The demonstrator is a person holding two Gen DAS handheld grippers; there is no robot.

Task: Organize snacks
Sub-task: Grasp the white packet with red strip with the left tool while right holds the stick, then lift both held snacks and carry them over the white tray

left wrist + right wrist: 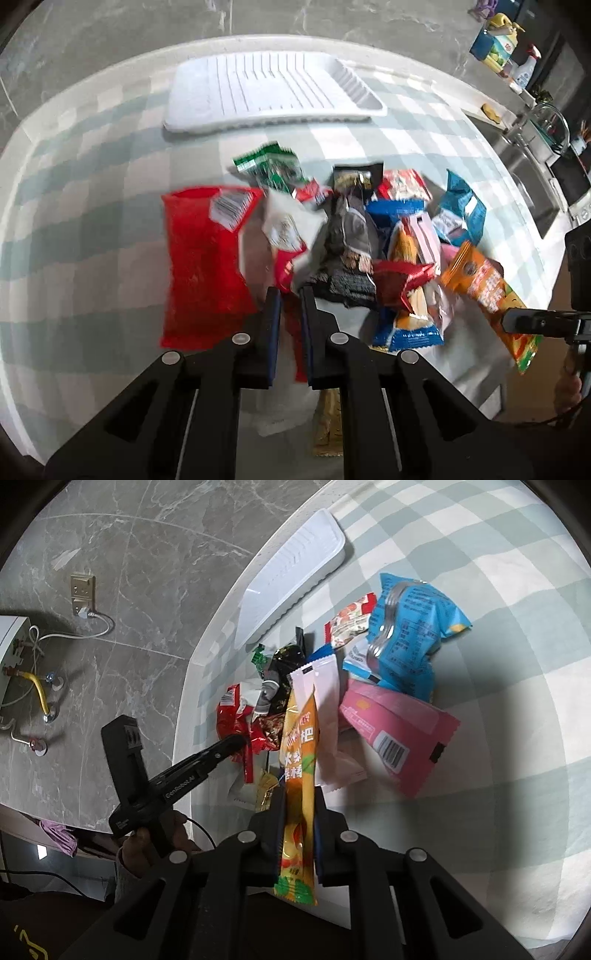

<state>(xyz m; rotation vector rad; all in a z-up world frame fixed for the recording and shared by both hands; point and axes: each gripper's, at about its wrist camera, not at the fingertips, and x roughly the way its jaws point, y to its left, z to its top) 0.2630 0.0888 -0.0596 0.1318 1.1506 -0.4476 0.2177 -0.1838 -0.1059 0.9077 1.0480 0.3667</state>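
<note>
1. Here, in the left wrist view, we see our left gripper (290,295) pointing forward and down over the snack pile (369,240) on the checked tablecloth (92,184). Its fingers stand nearly together with a thin red wrapper (291,325) between them, so it appears clamped on that wrapper, though blur leaves this unsure. A large red bag (203,266) lies just left of the fingers; the white tray (273,90) sits beyond the pile. The right gripper's tip (532,323) enters at the right edge.

2. In the right wrist view, our right gripper (298,801) is closed on a long orange packet (297,794), held lengthwise between the fingers. Beyond lie a pink packet (399,731) and a blue packet (410,635). The left gripper (236,744), gripped by our hand (147,842), reaches into the pile's red wrappers.
</note>
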